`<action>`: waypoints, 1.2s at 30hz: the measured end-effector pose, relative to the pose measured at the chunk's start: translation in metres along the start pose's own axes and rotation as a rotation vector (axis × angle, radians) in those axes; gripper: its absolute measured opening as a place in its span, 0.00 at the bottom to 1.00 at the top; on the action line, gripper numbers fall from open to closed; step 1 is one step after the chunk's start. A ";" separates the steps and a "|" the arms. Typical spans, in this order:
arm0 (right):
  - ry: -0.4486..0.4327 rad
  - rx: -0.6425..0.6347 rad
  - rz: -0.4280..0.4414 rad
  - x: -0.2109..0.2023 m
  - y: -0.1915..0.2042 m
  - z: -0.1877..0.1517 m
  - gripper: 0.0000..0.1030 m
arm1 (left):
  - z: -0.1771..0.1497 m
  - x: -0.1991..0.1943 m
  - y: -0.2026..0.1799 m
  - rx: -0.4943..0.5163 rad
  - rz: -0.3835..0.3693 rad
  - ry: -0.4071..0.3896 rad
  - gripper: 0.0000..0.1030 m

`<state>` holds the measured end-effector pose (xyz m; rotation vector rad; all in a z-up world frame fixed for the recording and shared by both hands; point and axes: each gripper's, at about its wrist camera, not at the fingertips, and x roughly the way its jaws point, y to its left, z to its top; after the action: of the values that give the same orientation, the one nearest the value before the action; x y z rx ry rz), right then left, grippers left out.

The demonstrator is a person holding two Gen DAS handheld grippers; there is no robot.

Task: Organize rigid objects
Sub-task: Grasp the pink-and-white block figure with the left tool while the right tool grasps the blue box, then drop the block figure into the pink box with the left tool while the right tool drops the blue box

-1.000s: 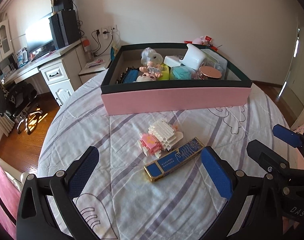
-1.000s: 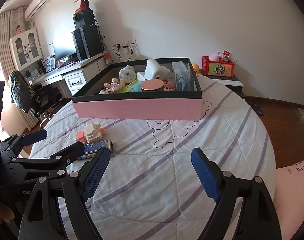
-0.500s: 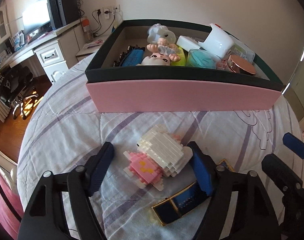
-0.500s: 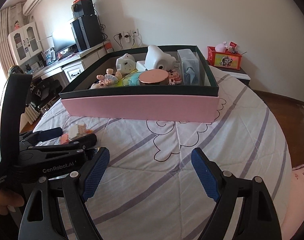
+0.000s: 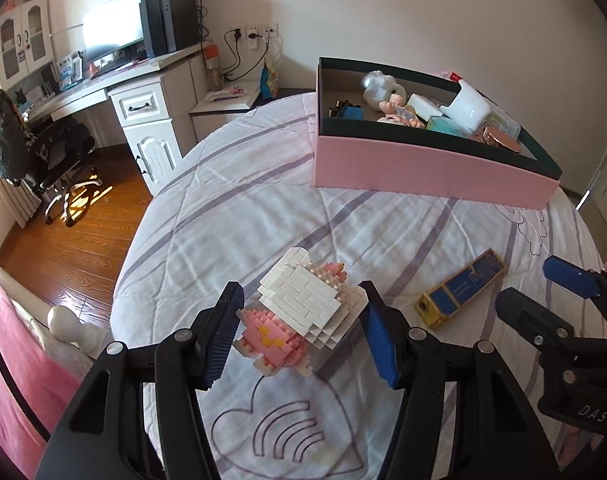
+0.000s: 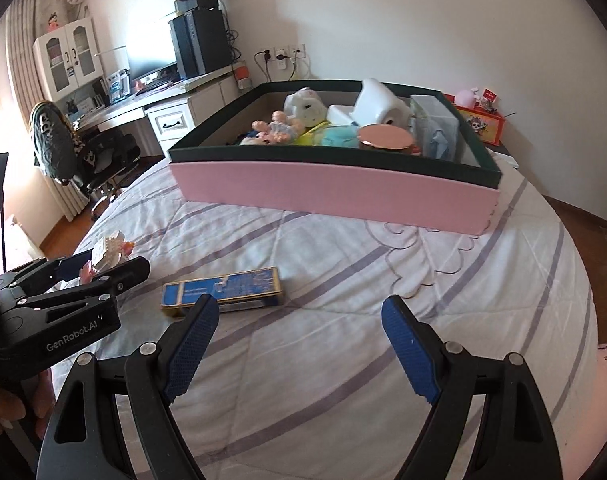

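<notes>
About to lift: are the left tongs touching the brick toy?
Touching. Left wrist view shows the left tongs with both pads against the brick toy.

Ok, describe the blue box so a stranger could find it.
Start from the pink storage box on the striped bedspread. Nearer the camera, a long flat blue carton with gold edging lies alone on the cloth. Its neighbour, the brick toy, is white and pink.

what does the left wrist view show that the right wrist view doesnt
Only the left wrist view shows the brick toy whole, sitting between the left claw pads, and a heart drawing on the bedspread. Only the right wrist view shows the red box behind the bed and the right claw open over bare cloth. Both show the pink box and the blue case.
</notes>
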<state>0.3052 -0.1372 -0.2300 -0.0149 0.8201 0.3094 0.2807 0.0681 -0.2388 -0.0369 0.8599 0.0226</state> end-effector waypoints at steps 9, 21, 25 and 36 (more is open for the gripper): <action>0.078 -0.067 0.011 0.025 0.039 0.001 0.83 | -0.008 -0.007 0.013 -0.014 -0.019 0.001 0.58; 0.103 -0.081 0.079 0.050 0.035 0.020 0.83 | 0.002 0.014 0.013 -0.015 -0.004 0.022 0.58; 0.096 -0.109 0.093 0.051 0.037 0.021 0.66 | 0.004 0.016 0.008 -0.003 -0.014 0.022 0.58; 0.061 -0.143 0.112 0.034 0.027 0.015 0.57 | 0.010 0.008 -0.010 0.009 -0.058 0.004 0.58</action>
<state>0.3302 -0.0999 -0.2419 -0.1127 0.8599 0.4742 0.2937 0.0584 -0.2385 -0.0535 0.8622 -0.0360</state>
